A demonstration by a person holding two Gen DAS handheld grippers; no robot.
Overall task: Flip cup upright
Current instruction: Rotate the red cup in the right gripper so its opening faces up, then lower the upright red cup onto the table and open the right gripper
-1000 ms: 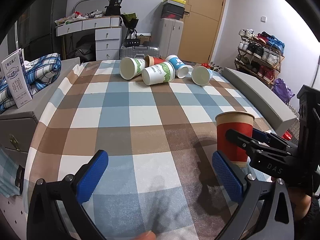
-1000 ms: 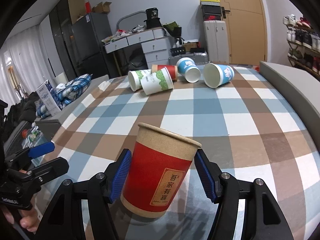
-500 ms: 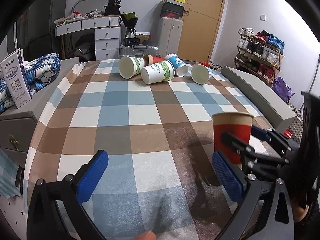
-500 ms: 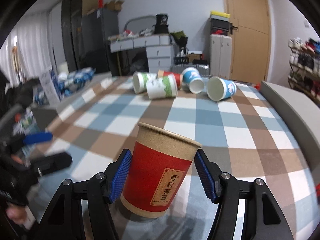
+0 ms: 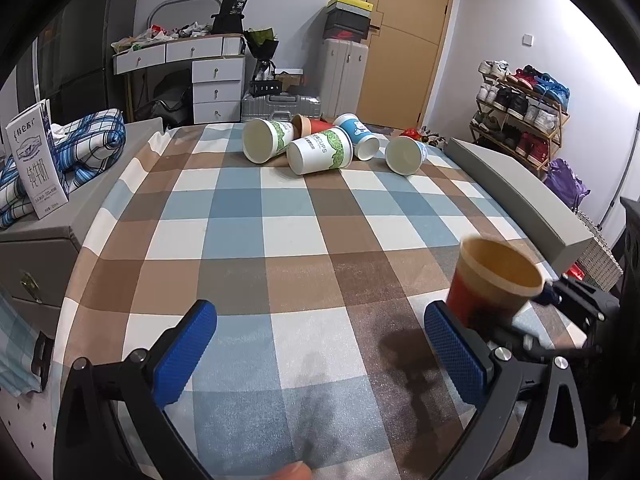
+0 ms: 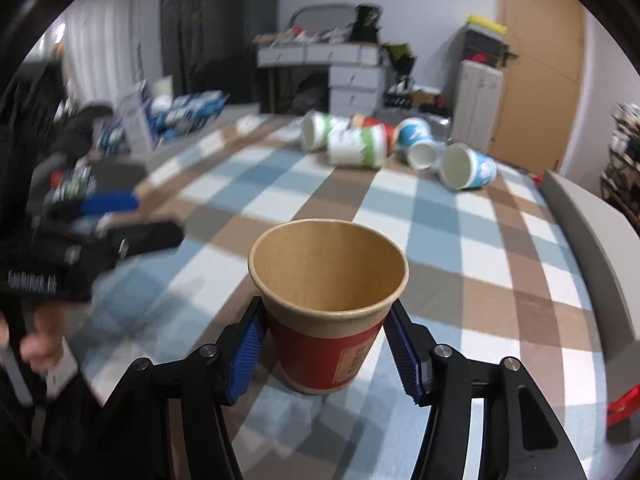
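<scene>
Red cup (image 6: 326,312) was mouth-up, clamped between the blue pads of the right gripper (image 6: 326,350), low centre of the right wrist view. Whether its base touched the counter (image 6: 440,248) I couldn't tell; base edge was visible but blurred, probably just above the cloth.

To finish the step well, my read: level the cup so the rim sits flat, lower straight down until the base seats on the checked cloth, then part the fingers evenly and back out low. Paper wall is soft, so no extra squeeze; an uneven release could tip it.

Look of the cup: kraft-brown inside and rim band, red lower wall, pale label at 5 o'clock on the wall. Empty, no visible dents. From the left wrist view it (image 5: 494,280) sat at 3–4 o'clock, leaning slightly, motion-blurred.

Left gripper (image 5: 320,354) had fingers spread wide, holding nothing, hovering over the counter well apart from the cup.

Pile of tipped cups (image 5: 320,148) lay at 12 o'clock, far side of the counter. Milk carton (image 5: 36,164) stood at 9 o'clock off the counter.
</scene>
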